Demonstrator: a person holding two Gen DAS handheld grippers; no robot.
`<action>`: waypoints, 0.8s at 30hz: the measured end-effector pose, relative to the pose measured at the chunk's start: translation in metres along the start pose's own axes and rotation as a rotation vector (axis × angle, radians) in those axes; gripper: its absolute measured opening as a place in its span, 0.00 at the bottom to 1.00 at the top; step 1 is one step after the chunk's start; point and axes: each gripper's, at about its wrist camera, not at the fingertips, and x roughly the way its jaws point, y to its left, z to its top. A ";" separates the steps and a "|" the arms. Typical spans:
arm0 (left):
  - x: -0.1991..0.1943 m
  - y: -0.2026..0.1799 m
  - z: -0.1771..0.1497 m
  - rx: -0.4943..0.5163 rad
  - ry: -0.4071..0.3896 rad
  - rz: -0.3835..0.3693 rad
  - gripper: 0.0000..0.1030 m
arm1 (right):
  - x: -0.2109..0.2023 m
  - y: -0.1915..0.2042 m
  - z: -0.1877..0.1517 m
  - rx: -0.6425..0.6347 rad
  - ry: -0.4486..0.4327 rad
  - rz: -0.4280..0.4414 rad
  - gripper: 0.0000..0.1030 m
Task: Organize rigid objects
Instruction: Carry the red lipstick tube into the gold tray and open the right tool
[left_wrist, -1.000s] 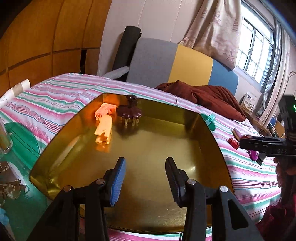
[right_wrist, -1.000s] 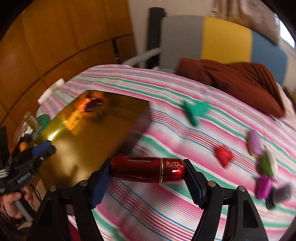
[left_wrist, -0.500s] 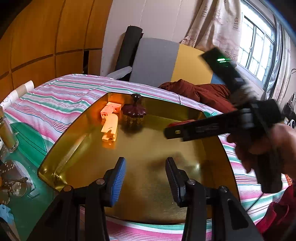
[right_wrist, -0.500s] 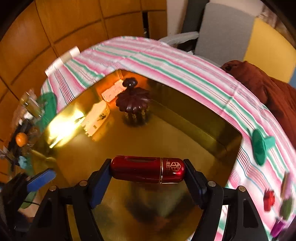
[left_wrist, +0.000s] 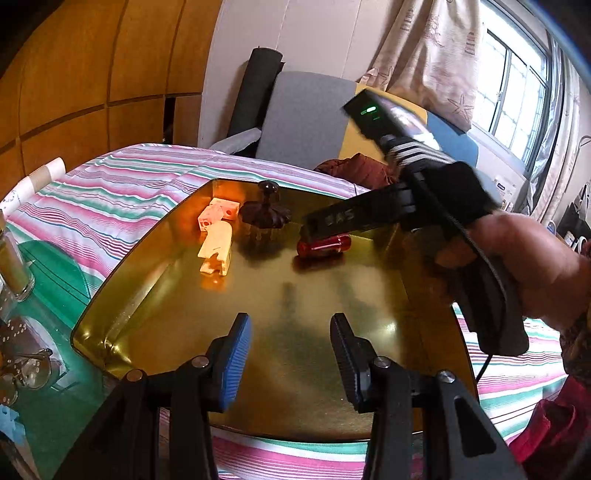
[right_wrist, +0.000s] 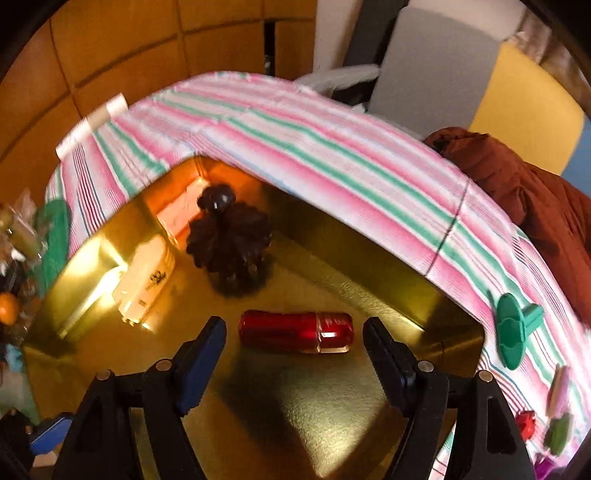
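A red capsule-shaped bottle (right_wrist: 295, 331) lies on its side on the gold tray (right_wrist: 332, 424); it also shows in the left wrist view (left_wrist: 324, 245). My right gripper (right_wrist: 293, 354) is open, its fingers spread just wider than the bottle and apart from it. In the left wrist view the right gripper (left_wrist: 334, 221) hovers over the bottle. My left gripper (left_wrist: 290, 356) is open and empty over the tray's (left_wrist: 258, 314) near part. A dark brown flower-shaped piece (left_wrist: 264, 212), a pink block (left_wrist: 218, 214) and a cream block (left_wrist: 217, 249) sit at the tray's far left.
A green piece (right_wrist: 513, 330) and several small coloured pieces (right_wrist: 557, 413) lie on the striped cloth (right_wrist: 295, 147) right of the tray. A brown cloth heap (right_wrist: 535, 199) lies behind. Glass jars (left_wrist: 14, 273) stand at the left on the glass tabletop.
My right gripper carried the red bottle over the tray, lowered it and opened; the bottle now lies free on the tray. My left gripper stayed open in place.
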 end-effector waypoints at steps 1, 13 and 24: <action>0.001 -0.001 0.000 0.001 0.003 0.000 0.43 | -0.007 -0.002 -0.003 0.013 -0.021 0.005 0.78; -0.003 -0.019 -0.008 0.049 0.005 -0.017 0.43 | -0.064 -0.025 -0.052 0.146 -0.137 0.063 0.81; -0.007 -0.036 -0.013 0.091 0.007 -0.053 0.43 | -0.106 -0.063 -0.103 0.238 -0.195 -0.017 0.83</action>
